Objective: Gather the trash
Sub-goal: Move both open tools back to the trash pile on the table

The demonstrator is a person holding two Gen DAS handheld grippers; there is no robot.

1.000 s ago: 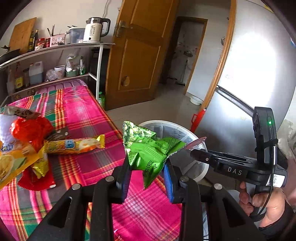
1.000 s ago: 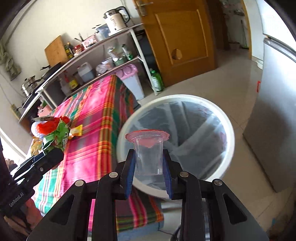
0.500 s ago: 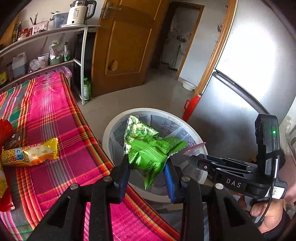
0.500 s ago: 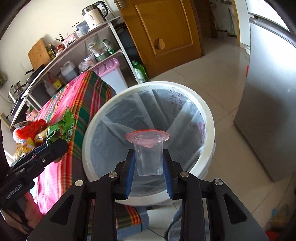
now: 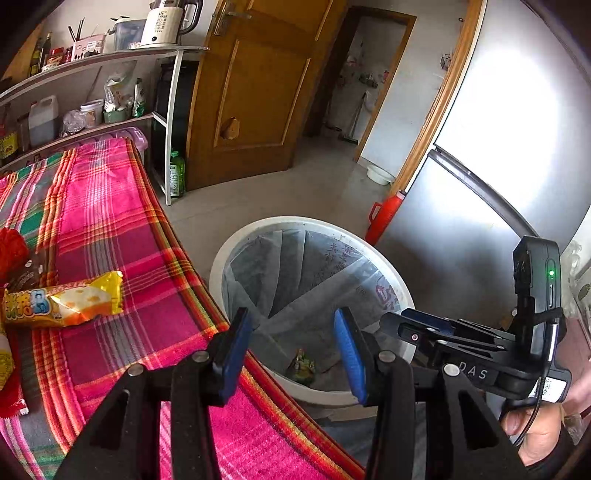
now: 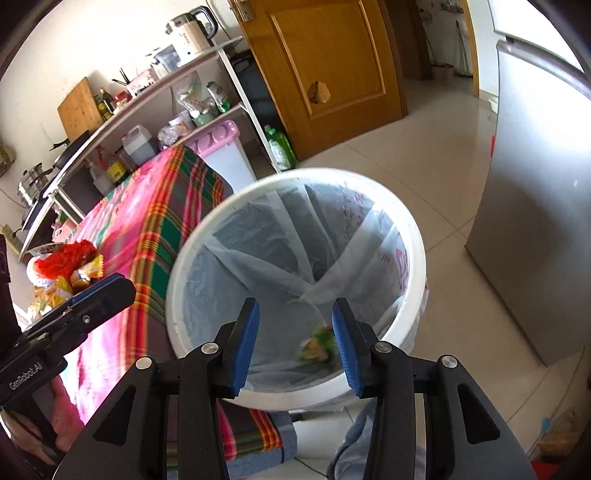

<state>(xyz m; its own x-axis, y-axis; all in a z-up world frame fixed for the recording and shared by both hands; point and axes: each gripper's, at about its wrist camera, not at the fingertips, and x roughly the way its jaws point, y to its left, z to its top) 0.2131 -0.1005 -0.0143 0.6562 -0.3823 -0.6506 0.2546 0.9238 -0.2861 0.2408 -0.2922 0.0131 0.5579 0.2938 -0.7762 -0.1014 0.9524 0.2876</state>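
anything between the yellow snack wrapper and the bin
Only bare plaid tablecloth lies between the yellow snack wrapper and the white trash bin; nothing else sits on that stretch, as the left wrist view shows.

wooden door [image 5: 255, 88], kettle [image 5: 166, 22], fridge [image 5: 491, 155]

At the lower right of the left wrist view, the right gripper [image 5: 397, 323] carries the letters "DAS" on its black body. At the lower left of the right wrist view, the left gripper [image 6: 110, 291] reads "GenRobot.AI". Other print is too blurred to read.
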